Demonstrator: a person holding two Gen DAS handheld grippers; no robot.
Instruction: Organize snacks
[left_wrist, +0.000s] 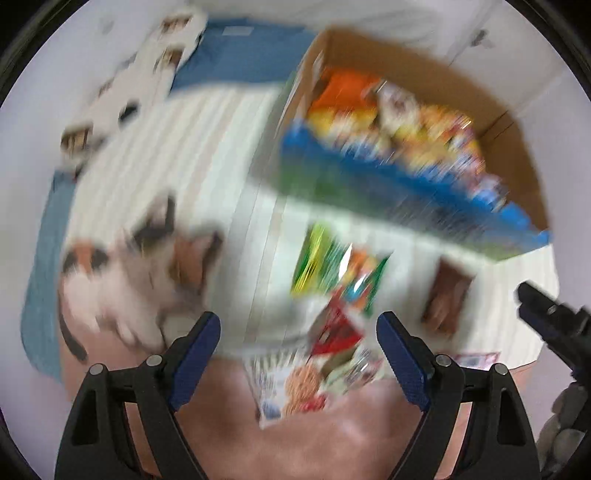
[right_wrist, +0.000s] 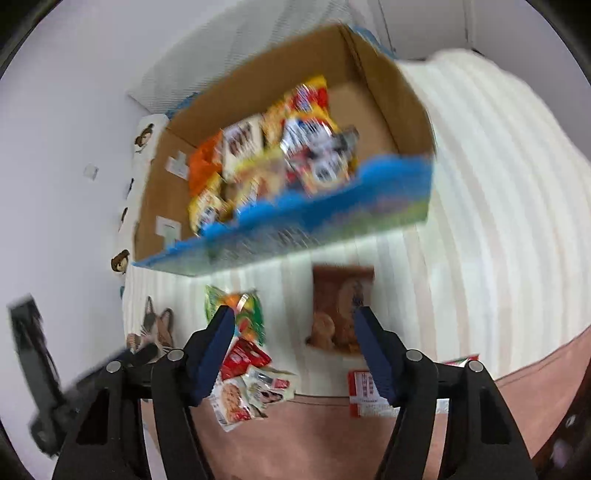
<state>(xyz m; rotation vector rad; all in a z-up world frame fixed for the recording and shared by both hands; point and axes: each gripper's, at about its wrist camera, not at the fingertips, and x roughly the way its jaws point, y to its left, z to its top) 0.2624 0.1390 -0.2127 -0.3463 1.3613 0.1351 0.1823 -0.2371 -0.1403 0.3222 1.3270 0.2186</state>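
Observation:
A cardboard box (left_wrist: 509, 155) with a blue front wall holds several bright snack packets (left_wrist: 399, 118); it also shows in the right wrist view (right_wrist: 373, 99). Loose snacks lie in front of it on the striped bedding: a green packet (right_wrist: 243, 314), a red packet (right_wrist: 245, 358), a cookie packet (right_wrist: 232, 404), a brown packet (right_wrist: 340, 306) and a red-and-white box (right_wrist: 364, 393). My left gripper (left_wrist: 299, 325) is open and empty above the red packet (left_wrist: 336, 332). My right gripper (right_wrist: 295, 317) is open and empty between the green and brown packets. Both views are motion-blurred.
A cat-print blanket (left_wrist: 147, 266) lies left of the snacks. A blue sheet (left_wrist: 243, 51) lies behind. The right gripper's body (left_wrist: 554, 314) shows at the left view's right edge. A pink cover (right_wrist: 406, 443) lies nearest. White walls surround the bed.

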